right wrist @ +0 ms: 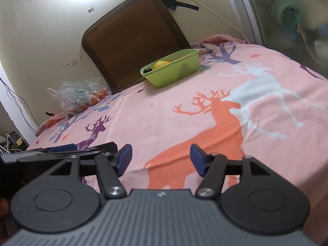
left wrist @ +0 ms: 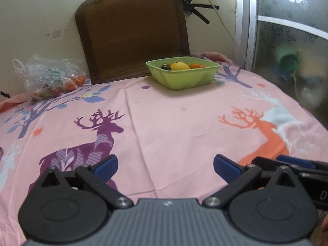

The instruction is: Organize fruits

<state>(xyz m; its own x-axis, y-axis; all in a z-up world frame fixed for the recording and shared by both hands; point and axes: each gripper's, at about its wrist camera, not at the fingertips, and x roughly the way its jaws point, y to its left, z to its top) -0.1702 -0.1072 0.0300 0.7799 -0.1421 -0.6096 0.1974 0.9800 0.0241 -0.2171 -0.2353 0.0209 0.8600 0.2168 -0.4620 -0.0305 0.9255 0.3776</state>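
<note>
A green basket [left wrist: 184, 78] [right wrist: 174, 73] stands at the far side of the pink deer-print cloth [left wrist: 174, 123] [right wrist: 184, 112]. It holds a yellow fruit [left wrist: 179, 66] [right wrist: 161, 64], a dark round fruit [left wrist: 166, 67] [right wrist: 148, 70] and an orange fruit [left wrist: 196, 66]. My left gripper [left wrist: 165, 167] is open near the front edge, with nothing between its blue pads. My right gripper [right wrist: 161, 160] is open too and empty, just to the right of the left one. Both are far short of the basket.
A clear plastic bag [left wrist: 49, 78] [right wrist: 80, 98] with several small orange and red fruits lies at the back left by the wall. A brown cushion [left wrist: 133, 32] [right wrist: 133, 37] leans on the wall behind the basket. A frosted window [left wrist: 291, 41] borders the right; cables hang on the wall.
</note>
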